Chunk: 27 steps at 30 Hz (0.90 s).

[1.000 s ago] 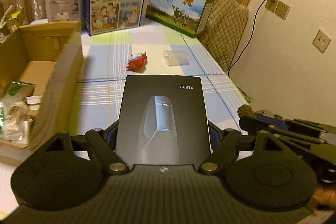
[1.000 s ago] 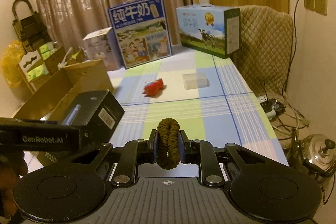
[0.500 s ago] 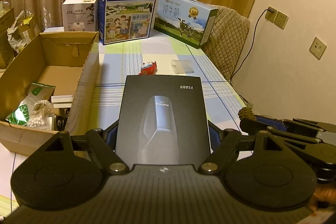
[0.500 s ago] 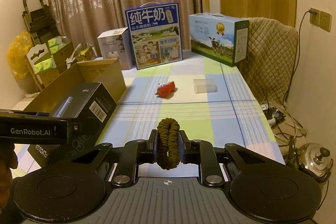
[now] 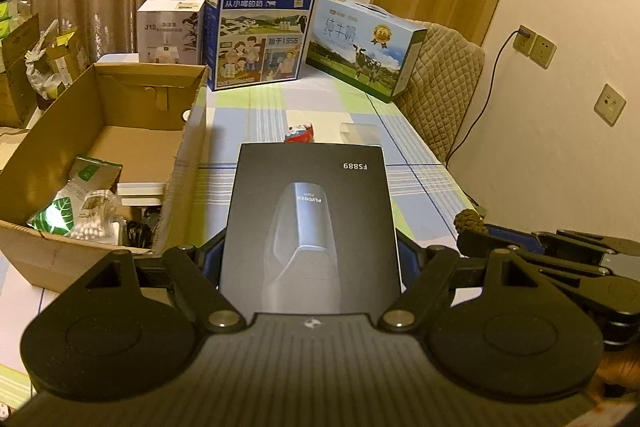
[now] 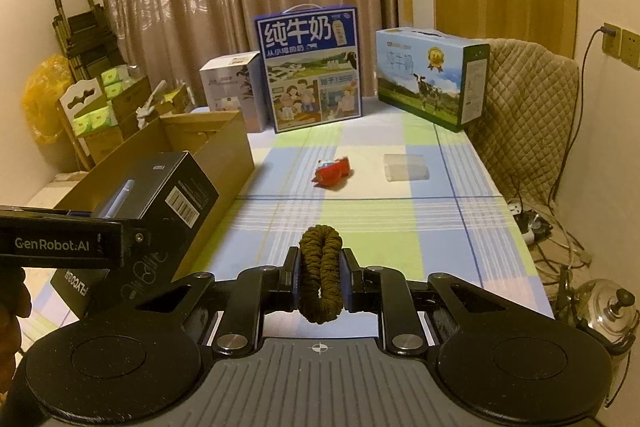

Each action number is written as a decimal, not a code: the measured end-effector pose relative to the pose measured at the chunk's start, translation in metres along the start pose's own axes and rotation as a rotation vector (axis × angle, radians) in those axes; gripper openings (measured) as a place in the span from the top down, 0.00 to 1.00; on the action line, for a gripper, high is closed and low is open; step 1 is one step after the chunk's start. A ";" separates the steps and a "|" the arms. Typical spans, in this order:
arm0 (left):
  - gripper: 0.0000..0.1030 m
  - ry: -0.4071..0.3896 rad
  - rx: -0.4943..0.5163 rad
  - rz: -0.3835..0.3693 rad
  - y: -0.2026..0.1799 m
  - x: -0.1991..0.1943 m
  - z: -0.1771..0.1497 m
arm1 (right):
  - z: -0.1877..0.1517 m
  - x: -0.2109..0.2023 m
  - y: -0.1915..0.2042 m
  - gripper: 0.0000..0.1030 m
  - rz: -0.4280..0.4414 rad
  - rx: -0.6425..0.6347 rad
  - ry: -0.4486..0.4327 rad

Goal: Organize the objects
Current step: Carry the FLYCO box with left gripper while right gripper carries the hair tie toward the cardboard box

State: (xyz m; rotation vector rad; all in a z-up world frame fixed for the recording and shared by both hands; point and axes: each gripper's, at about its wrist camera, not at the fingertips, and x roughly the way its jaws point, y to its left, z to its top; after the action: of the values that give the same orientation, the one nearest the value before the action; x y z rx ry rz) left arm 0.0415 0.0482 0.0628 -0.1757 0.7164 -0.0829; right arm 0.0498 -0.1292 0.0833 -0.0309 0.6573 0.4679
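While your left gripper [image 5: 310,259] is clamped on the black box [image 5: 310,223], that box sits in the air over the checked table [image 6: 400,223], just right of the cardboard box [image 5: 100,115]. Your right gripper [image 6: 320,283] is pinched on the brown hair tie [image 6: 320,275], held above the table's near end. Red toy [image 6: 332,171] and clear plastic case [image 6: 406,167] lie mid-table, apart from each other. Cardboard box already holds a green-and-white bag [image 5: 76,203]. Two milk cartons [image 6: 312,67] stand at the far edge.

The black box [image 5: 312,223] reads "FS889"; the left tool [image 6: 60,245] reads "GenRobot.AI".
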 end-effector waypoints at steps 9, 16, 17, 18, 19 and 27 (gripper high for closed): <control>0.26 -0.013 -0.016 0.033 0.022 -0.012 0.000 | 0.002 0.010 0.020 0.84 0.033 -0.024 0.014; 0.26 -0.029 -0.036 0.086 0.057 -0.027 0.005 | 0.008 0.023 0.052 0.84 0.105 -0.045 0.024; 0.26 -0.033 -0.035 0.097 0.062 -0.030 0.007 | 0.011 0.025 0.058 0.84 0.121 -0.050 0.024; 0.26 -0.036 -0.037 0.103 0.067 -0.033 0.008 | 0.012 0.027 0.065 0.84 0.133 -0.057 0.024; 0.26 -0.039 -0.039 0.111 0.072 -0.036 0.009 | 0.015 0.029 0.073 0.84 0.146 -0.067 0.022; 0.26 -0.055 -0.047 0.183 0.111 -0.052 0.020 | 0.031 0.047 0.118 0.84 0.210 -0.124 0.011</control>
State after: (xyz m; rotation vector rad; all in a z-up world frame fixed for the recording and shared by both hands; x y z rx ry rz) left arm 0.0174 0.1673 0.0905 -0.1556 0.6771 0.1129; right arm 0.0497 0.0012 0.0942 -0.0818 0.6442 0.7108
